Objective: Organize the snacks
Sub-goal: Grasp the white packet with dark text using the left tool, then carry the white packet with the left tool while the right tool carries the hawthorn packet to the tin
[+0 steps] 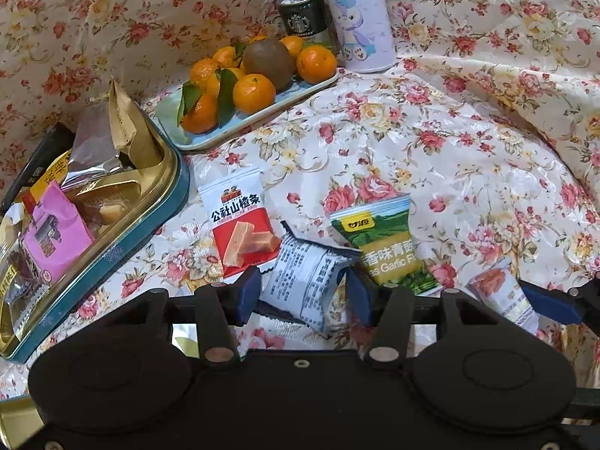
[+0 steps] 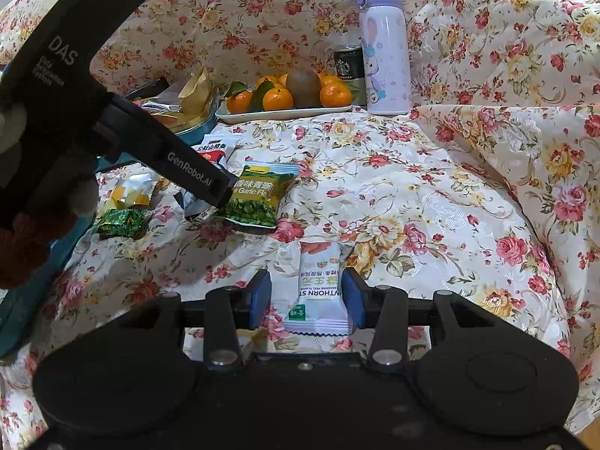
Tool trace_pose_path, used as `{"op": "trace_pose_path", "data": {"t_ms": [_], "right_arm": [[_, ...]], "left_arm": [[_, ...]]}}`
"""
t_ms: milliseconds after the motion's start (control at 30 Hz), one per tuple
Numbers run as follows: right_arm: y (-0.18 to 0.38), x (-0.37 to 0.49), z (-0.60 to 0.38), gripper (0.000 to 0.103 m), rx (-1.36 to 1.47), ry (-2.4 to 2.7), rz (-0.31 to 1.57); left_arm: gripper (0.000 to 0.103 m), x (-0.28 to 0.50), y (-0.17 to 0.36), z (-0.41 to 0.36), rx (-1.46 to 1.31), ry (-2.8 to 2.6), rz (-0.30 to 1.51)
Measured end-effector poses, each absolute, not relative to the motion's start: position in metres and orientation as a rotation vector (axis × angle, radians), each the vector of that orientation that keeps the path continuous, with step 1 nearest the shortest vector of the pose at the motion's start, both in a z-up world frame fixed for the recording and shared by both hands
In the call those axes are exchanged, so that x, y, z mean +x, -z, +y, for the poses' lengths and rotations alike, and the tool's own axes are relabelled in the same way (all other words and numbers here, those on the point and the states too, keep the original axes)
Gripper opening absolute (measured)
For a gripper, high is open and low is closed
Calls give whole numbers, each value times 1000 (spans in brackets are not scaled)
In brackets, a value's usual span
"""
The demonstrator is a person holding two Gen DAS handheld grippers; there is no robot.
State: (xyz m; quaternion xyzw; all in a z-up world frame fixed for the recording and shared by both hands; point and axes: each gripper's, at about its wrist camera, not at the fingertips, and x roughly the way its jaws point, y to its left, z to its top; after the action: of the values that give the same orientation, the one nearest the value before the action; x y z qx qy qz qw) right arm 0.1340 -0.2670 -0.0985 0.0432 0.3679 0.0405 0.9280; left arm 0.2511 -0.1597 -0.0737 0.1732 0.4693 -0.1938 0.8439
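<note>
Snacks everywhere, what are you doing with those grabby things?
I'm sorting snacks into the tin. The left hand-held gripper has its blue fingers around a white and blue packet; the right hand-held gripper straddles a white hawthorn packet. Neither looks squeezed tight yet. The green pea packet and the red hawthorn strip packet lie on the flowery cloth.

Both wrist views sit low, facing forward along their fingers (close above the cloth). They share the fruit tray (image 1: pixel 210 138) (image 2: pixel 285 114) and bottle (image 1: pixel 356 15) (image 2: pixel 386 52).
</note>
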Motion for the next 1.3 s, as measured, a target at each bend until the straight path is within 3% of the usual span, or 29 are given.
{"op": "trace_pose_path", "data": {"t_ms": [200,333,367,567,667,1300], "right_arm": [[99,134,-265,47,82,-81,750],[98,135,-266,46,89,-83,755],[98,135,-266,46,91,-82,757],[96,135,-266,26,76,-44,767],[94,134,-269,23,80,-45,774],[59,89,-259,22,277,-183,840]], "left_arm": [[58,255,79,-166,387,415,999],[51,260,78,-166,328,414,1031],[45,260,78,-165,316,405,1038],[42,247,70,-158,239,349,1070],[42,239,64,-151,185,316,1095],[42,149,11,-65,-84,195,1127]]}}
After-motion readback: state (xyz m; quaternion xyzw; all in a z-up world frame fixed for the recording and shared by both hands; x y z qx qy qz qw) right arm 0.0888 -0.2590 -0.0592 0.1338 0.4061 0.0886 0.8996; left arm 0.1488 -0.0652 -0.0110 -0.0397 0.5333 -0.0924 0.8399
